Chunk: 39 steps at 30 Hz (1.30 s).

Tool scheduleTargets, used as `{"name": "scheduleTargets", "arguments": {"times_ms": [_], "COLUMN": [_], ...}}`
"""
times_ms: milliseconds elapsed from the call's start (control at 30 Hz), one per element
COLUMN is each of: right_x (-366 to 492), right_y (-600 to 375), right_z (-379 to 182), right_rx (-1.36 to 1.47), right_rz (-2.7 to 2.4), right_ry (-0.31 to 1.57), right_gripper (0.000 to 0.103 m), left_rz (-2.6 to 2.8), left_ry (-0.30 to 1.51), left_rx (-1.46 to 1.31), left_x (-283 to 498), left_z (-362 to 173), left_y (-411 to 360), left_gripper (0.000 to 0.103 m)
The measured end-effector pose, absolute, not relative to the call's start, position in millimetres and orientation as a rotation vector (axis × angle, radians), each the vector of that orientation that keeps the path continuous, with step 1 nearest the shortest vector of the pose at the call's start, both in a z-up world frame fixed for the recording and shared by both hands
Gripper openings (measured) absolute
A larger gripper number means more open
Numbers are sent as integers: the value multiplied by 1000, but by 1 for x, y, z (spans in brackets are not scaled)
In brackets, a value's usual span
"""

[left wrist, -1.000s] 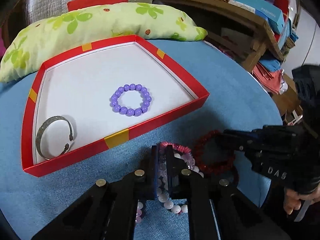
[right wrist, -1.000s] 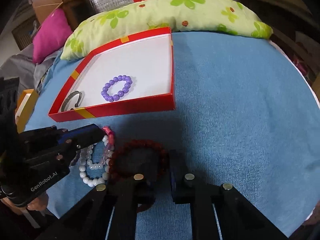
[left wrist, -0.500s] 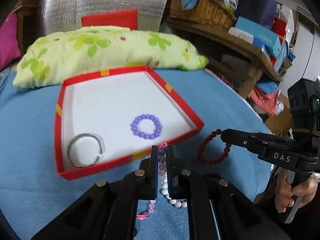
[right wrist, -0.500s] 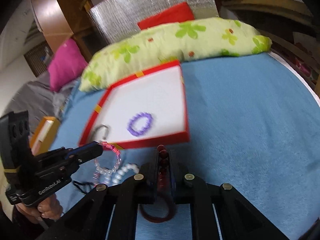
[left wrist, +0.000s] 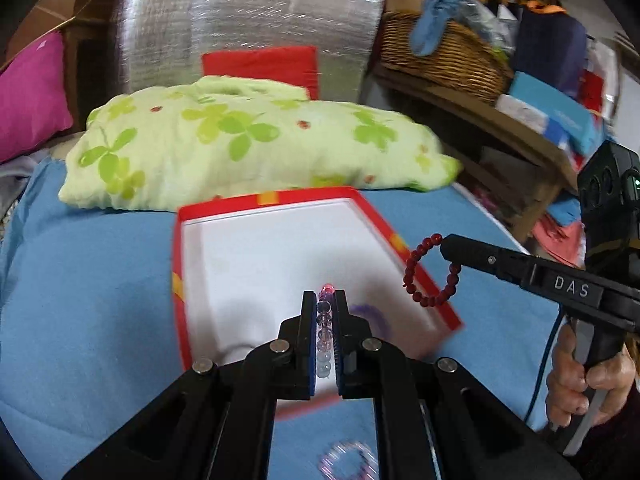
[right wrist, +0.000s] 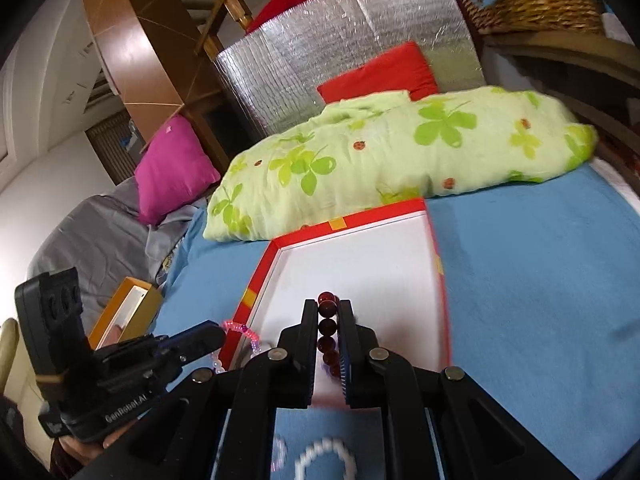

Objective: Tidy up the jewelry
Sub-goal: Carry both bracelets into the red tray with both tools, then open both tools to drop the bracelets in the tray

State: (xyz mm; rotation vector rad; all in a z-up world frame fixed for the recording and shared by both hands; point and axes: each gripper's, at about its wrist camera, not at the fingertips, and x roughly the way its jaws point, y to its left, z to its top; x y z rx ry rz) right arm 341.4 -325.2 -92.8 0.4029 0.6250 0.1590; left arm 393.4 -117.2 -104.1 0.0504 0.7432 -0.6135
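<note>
Both jaws are clamped on beads. Left gripper (left wrist: 325, 300) pinches a pale pink bracelet (left wrist: 325, 322) at lower centre of its view, over the red tray (left wrist: 276, 197). Right gripper (right wrist: 329, 308) pinches a dark red bracelet (right wrist: 328, 326) over the tray's white floor; in the left view it dangles at right. White beads (right wrist: 324, 460) lie blurred on the blue cloth (right wrist: 540, 280) below.

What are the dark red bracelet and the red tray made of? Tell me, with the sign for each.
Dark red bracelet: round glossy beads, probably glass, stone or plastic; highlights show on them, strung in a loop.
Red tray: likely cardboard; thin straight walls, matte white inside.
</note>
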Motion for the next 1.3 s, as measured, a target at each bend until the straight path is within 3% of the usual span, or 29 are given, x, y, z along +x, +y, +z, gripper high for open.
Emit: {"name": "scheduleTargets", "arguments": {"times_ms": [333, 733, 800, 900, 967, 1067, 1300], "right_x": [439, 466, 466, 464, 461, 455, 442], "right_y": [-311, -333, -339, -341, -340, -335, -335], "right_z": [-130, -163, -165, -164, -161, -156, -145], "right_rx": [449, 462, 460, 446, 436, 403, 391], "right_rz": [177, 40, 13, -8, 2, 9, 19], "right_ry": [726, 837, 851, 861, 859, 858, 838], "right_gripper": [11, 13, 14, 14, 14, 23, 24], "left_rz": [-484, -362, -332, -311, -303, -297, -292], "left_ry": [793, 808, 794, 750, 723, 694, 666], "left_rx": [73, 272, 289, 313, 324, 334, 331], "left_x": [464, 475, 473, 465, 460, 453, 443], "left_z": [-138, -167, -163, -154, -147, -140, -129], "left_y": [-116, -136, -136, -137, -137, -137, -137], "left_gripper": [7, 9, 22, 35, 35, 37, 38]}}
